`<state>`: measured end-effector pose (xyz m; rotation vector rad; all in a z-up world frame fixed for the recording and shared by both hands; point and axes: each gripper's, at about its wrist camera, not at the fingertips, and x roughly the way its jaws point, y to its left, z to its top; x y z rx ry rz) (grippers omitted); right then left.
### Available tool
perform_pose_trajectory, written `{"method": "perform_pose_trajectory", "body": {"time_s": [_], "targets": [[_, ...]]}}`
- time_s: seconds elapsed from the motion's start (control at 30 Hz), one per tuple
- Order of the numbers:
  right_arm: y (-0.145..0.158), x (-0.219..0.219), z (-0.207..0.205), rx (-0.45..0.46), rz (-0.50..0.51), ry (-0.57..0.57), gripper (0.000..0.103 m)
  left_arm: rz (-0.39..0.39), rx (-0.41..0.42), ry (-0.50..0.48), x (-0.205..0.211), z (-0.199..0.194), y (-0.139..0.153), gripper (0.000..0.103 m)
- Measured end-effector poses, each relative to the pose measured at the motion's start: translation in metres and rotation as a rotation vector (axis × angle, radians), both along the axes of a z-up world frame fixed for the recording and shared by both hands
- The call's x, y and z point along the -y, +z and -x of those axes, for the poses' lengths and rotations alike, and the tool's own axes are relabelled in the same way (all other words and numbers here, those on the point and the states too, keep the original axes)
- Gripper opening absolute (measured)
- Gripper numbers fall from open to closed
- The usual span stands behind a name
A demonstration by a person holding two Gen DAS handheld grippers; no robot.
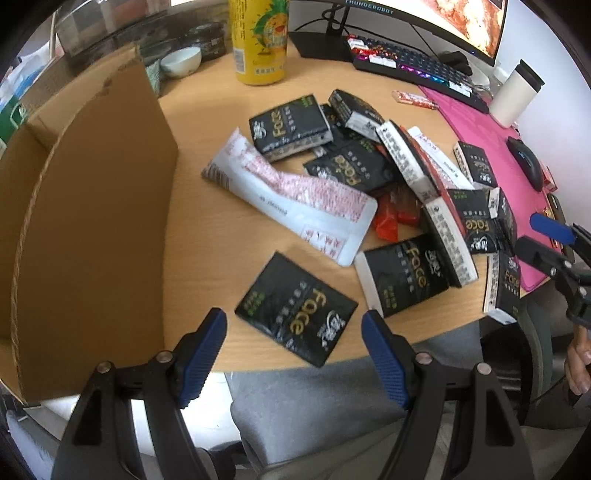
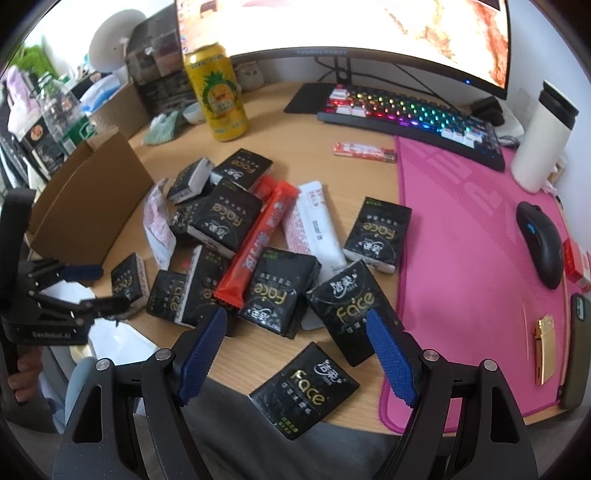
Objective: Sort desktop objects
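Tissue pack (image 1: 295,308) between left hand-held gripper (image 1: 293,354) fingers

Monitor (image 2: 343,26) cut off at top edge, red packet (image 1: 391,219) mostly buried under tissue packs (image 1: 351,168), cardboard box (image 1: 85,206) interior hidden.

This is a personal computer desk, in a home or a small office. On the wooden tabletop (image 2: 258,354) stand a curved monitor (image 2: 343,26), a backlit keyboard (image 2: 410,118), a black mouse (image 2: 541,243) on a pink desk mat (image 2: 461,258), a white travel mug (image 2: 543,144) and a yellow drink can (image 2: 218,96), with an open cardboard box (image 1: 92,206) at one side.
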<state>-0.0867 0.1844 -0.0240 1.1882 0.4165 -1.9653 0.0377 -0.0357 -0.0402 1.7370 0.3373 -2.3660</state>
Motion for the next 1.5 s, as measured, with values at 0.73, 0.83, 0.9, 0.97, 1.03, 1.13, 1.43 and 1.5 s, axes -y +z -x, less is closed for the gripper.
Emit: {"method": "perform_pose_trajectory", "body": {"time_s": [0.73,0.83,0.9,0.97,1.03,1.13,1.43,1.5], "targets": [[0.0,-0.021,0.008,0.011,-0.037,-0.071,0.079,0.013,0.009,0.006,0.001,0.033,-0.007,0.078],[-0.001,-0.029,0.008,0.024,-0.068,-0.084,0.079,0.008,0.0,0.013,-0.001,0.019,-0.003,0.078],[-0.002,-0.034,0.007,0.031,-0.099,-0.081,0.079,-0.001,-0.01,0.016,-0.006,0.012,0.0,0.078],[0.0,-0.039,0.006,0.004,-0.133,-0.076,0.079,-0.002,-0.027,0.003,-0.014,0.006,0.004,0.078],[0.0,-0.045,0.008,-0.017,-0.18,-0.076,0.079,0.009,-0.045,-0.021,-0.025,0.004,0.01,0.078],[-0.007,-0.051,0.012,-0.012,-0.249,-0.071,0.079,0.0,-0.067,-0.083,-0.047,0.003,0.02,0.078],[-0.025,-0.057,0.008,-0.033,-0.324,-0.024,0.079,0.003,-0.043,-0.265,-0.123,0.035,0.012,0.078],[-0.03,-0.055,0.007,-0.041,-0.333,-0.016,0.078,0.023,-0.029,-0.261,-0.13,0.042,0.006,0.078]]}}
